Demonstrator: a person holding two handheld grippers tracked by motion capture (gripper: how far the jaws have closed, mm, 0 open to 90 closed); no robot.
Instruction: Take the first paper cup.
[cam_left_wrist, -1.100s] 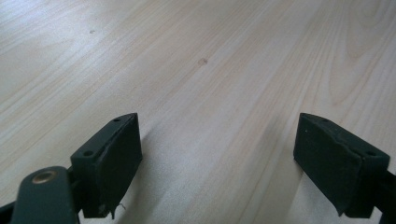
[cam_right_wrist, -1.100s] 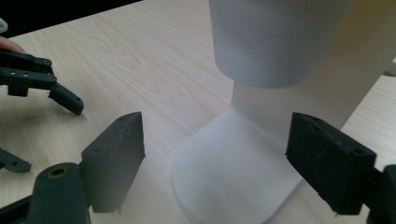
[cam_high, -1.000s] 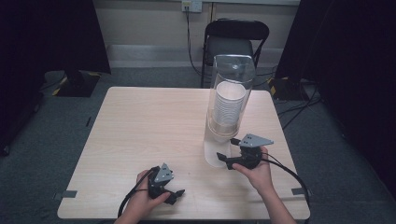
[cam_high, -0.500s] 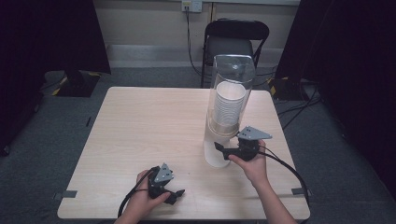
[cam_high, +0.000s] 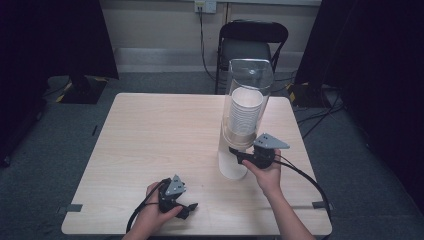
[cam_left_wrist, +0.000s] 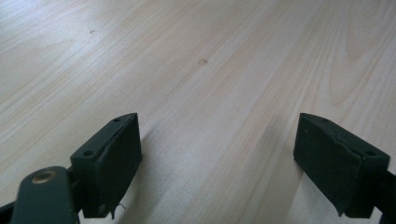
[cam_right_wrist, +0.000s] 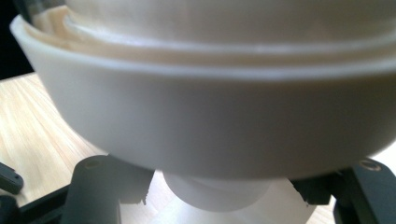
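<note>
The right gripper (cam_high: 239, 154) has just closed its jaws, seemingly pinching the lowest paper cup (cam_right_wrist: 219, 193) under the cup dispenser (cam_high: 248, 95) to pull it free, while the left gripper (cam_high: 186, 208) rests spread-jawed on the table (cam_high: 150, 135).

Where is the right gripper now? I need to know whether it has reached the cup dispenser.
High view: the right gripper is at the table's right side, its jaws closed on the cup under the dispenser.
</note>
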